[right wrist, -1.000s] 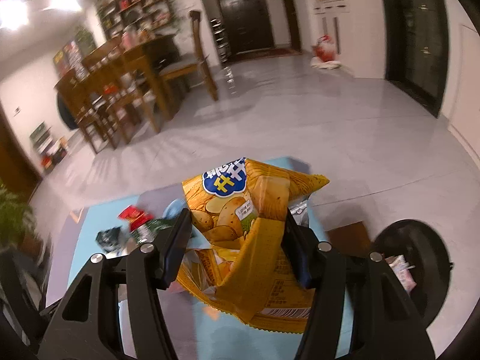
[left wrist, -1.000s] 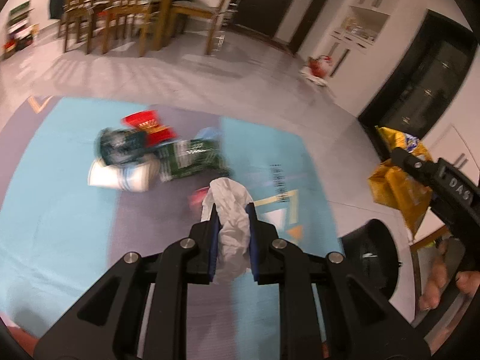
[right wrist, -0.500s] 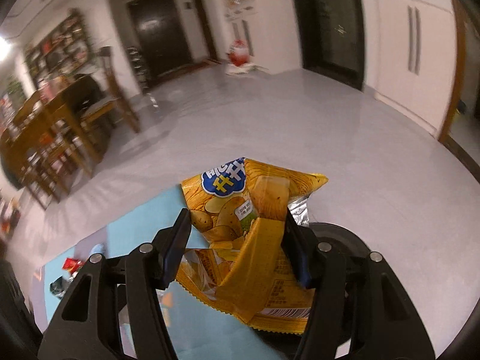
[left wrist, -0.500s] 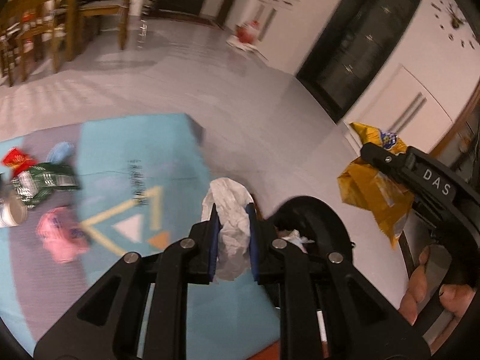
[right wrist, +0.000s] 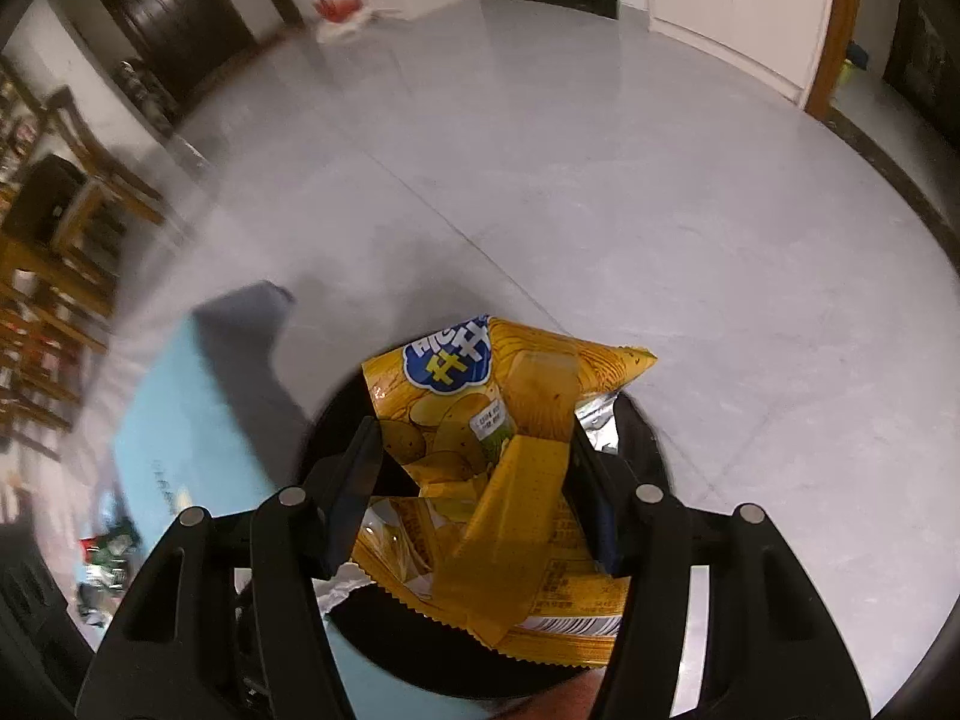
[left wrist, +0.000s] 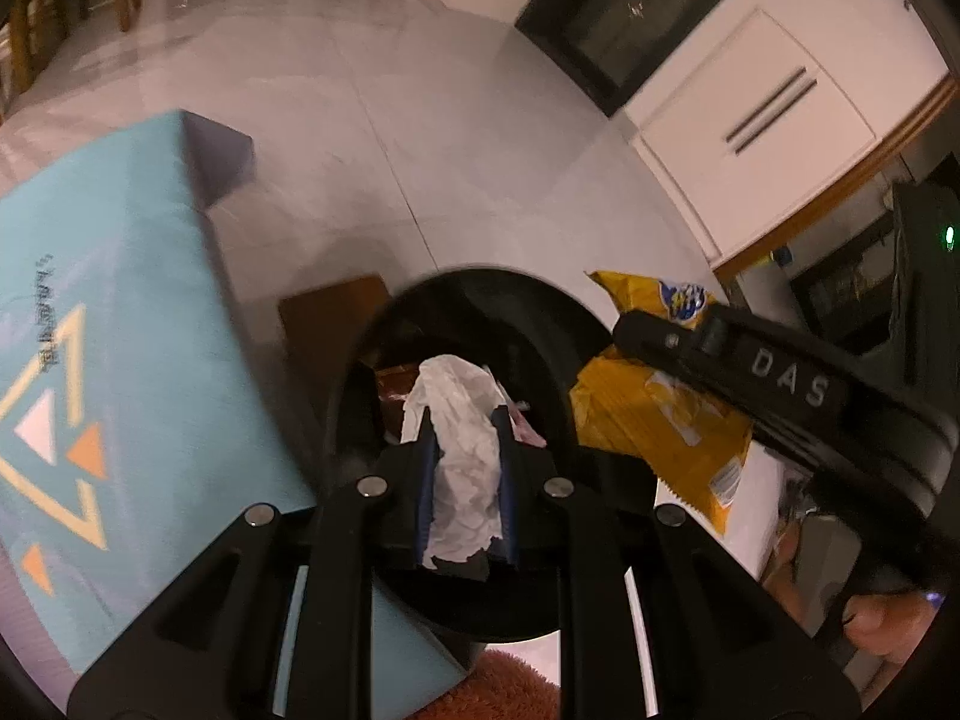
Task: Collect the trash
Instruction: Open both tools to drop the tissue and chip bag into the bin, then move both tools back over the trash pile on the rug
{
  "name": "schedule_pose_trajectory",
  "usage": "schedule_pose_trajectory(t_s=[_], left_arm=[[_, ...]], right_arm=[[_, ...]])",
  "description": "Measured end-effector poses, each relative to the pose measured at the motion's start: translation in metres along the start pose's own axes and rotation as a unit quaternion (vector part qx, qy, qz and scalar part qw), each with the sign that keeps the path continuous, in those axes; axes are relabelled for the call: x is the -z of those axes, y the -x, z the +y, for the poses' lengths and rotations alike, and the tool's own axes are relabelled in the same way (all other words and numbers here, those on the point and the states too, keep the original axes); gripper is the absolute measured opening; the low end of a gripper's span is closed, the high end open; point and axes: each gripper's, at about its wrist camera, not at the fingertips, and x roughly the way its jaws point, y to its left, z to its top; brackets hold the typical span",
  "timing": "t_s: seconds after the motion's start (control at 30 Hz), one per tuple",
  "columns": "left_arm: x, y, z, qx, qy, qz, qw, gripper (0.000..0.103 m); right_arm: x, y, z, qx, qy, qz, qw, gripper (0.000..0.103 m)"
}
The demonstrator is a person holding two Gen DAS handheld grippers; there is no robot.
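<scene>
My left gripper (left wrist: 463, 420) is shut on a crumpled white tissue (left wrist: 462, 444) and holds it over the open mouth of a round black trash bin (left wrist: 540, 324). Some trash lies inside the bin. My right gripper (right wrist: 474, 438) is shut on a yellow potato chip bag (right wrist: 510, 480) and holds it above the same black bin (right wrist: 336, 420). In the left wrist view the right gripper (left wrist: 624, 330) and its chip bag (left wrist: 660, 420) sit at the bin's right rim.
A blue mat (left wrist: 108, 330) with triangle patterns lies left of the bin. More trash (right wrist: 108, 558) lies on the mat at the far left. A brown flat piece (left wrist: 324, 324) lies by the bin. White cabinets (left wrist: 756, 120) and wooden chairs (right wrist: 42, 276) stand farther off.
Both grippers swung right from the trash pile on the mat to over the black bin, each still holding its item.
</scene>
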Motion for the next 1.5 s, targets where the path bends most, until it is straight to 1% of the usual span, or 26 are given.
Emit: schedule_pose_trajectory(t_s=[0.03, 0.07, 0.13, 0.17, 0.2, 0.23, 0.27, 0.3, 0.37, 0.4, 0.5, 0.57, 0.63, 0.67, 0.7, 0.77, 0.83, 0.9, 1.0, 1.1, 1.17, 1.2, 1.33, 1.43, 1.5], left_arm=[[0.0, -0.004, -0.002, 0.002, -0.001, 0.005, 1.0, 0.018], [0.001, -0.009, -0.004, 0.003, -0.003, 0.014, 0.9999, 0.023], [0.004, -0.015, -0.005, 0.003, -0.002, 0.021, 0.9998, 0.031], [0.004, -0.015, -0.006, 0.004, -0.002, 0.02, 0.9998, 0.041], [0.004, -0.014, -0.006, 0.005, -0.002, 0.019, 0.9998, 0.053], [0.005, -0.011, -0.005, 0.006, -0.001, 0.014, 0.9999, 0.059], [0.005, -0.008, -0.005, 0.006, -0.001, 0.011, 0.9999, 0.07], [0.006, -0.004, -0.004, 0.007, 0.0, 0.008, 0.9999, 0.078], [0.008, 0.009, -0.001, 0.012, 0.005, 0.001, 0.9999, 0.079], [0.009, 0.018, 0.002, 0.013, 0.011, -0.006, 0.9998, 0.081], [0.011, 0.044, 0.005, 0.003, 0.027, -0.028, 0.9992, 0.085], [0.011, 0.068, 0.006, -0.013, 0.026, -0.052, 0.9982, 0.086], [0.013, 0.098, 0.009, -0.029, 0.036, -0.092, 0.9947, 0.091], [0.016, 0.114, 0.011, -0.034, 0.048, -0.113, 0.9919, 0.095], [0.018, 0.124, 0.012, -0.037, 0.058, -0.124, 0.99, 0.098], [0.022, 0.152, 0.022, -0.044, 0.086, -0.14, 0.9855, 0.098], [0.025, 0.177, 0.031, -0.055, 0.098, -0.146, 0.9829, 0.098], [0.025, 0.201, 0.045, -0.074, 0.112, -0.157, 0.9785, 0.098], [0.033, 0.256, 0.072, -0.098, 0.121, -0.19, 0.9693, 0.1], [0.05, 0.306, 0.104, -0.133, 0.139, -0.224, 0.9556, 0.1], [0.066, 0.333, 0.131, -0.157, 0.154, -0.244, 0.9445, 0.1], [0.076, 0.347, 0.148, -0.172, 0.166, -0.253, 0.9376, 0.1], [0.106, 0.375, 0.198, -0.201, 0.195, -0.267, 0.9221, 0.1], [0.127, 0.388, 0.236, -0.197, 0.229, -0.269, 0.9143, 0.1], [0.135, 0.393, 0.258, -0.192, 0.243, -0.273, 0.9108, 0.1]], right_arm=[[-0.001, -0.001, -0.001, 0.008, -0.003, 0.0, 1.0, 0.061], [-0.002, -0.003, -0.002, 0.016, -0.005, 0.002, 1.0, 0.061], [-0.003, -0.008, -0.003, 0.01, -0.006, 0.009, 1.0, 0.063], [-0.004, -0.011, -0.002, 0.006, -0.005, 0.016, 1.0, 0.064], [-0.004, -0.012, -0.001, 0.006, -0.001, 0.02, 1.0, 0.066], [-0.004, -0.012, 0.0, 0.008, 0.001, 0.02, 1.0, 0.068], [-0.006, -0.012, -0.003, 0.008, 0.001, 0.019, 1.0, 0.071], [-0.007, -0.01, -0.005, 0.007, 0.001, 0.017, 1.0, 0.077], [-0.008, -0.004, -0.002, 0.001, -0.005, 0.007, 1.0, 0.082], [-0.006, -0.001, -0.009, -0.001, -0.007, 0.002, 1.0, 0.083], [0.002, 0.014, -0.019, -0.002, -0.009, -0.013, 1.0, 0.088], [0.002, 0.028, -0.014, -0.011, -0.016, -0.04, 0.999, 0.09], [0.004, 0.04, -0.007, -0.018, -0.016, -0.065, 0.998, 0.094], [0.006, 0.047, -0.002, -0.029, -0.01, -0.079, 0.996, 0.096], [0.007, 0.05, 0.003, -0.037, -0.002, -0.084, 0.996, 0.097], [0.008, 0.05, 0.015, -0.051, 0.015, -0.082, 0.995, 0.097], [0.011, 0.047, 0.026, -0.051, 0.033, -0.074, 0.995, 0.097], [0.014, 0.046, 0.033, -0.044, 0.045, -0.071, 0.995, 0.097], [0.019, 0.048, 0.046, -0.032, 0.063, -0.074, 0.995, 0.097], [0.025, 0.049, 0.066, -0.026, 0.083, -0.084, 0.993, 0.097], [0.031, 0.051, 0.082, -0.033, 0.106, -0.093, 0.989, 0.097], [0.035, 0.052, 0.094, -0.045, 0.122, -0.096, 0.987, 0.097], [0.051, 0.056, 0.12, -0.07, 0.141, -0.102, 0.982, 0.097], [0.063, 0.064, 0.145, -0.082, 0.175, -0.108, 0.975, 0.097], [0.071, 0.075, 0.162, -0.087, 0.194, -0.115, 0.97, 0.097]])
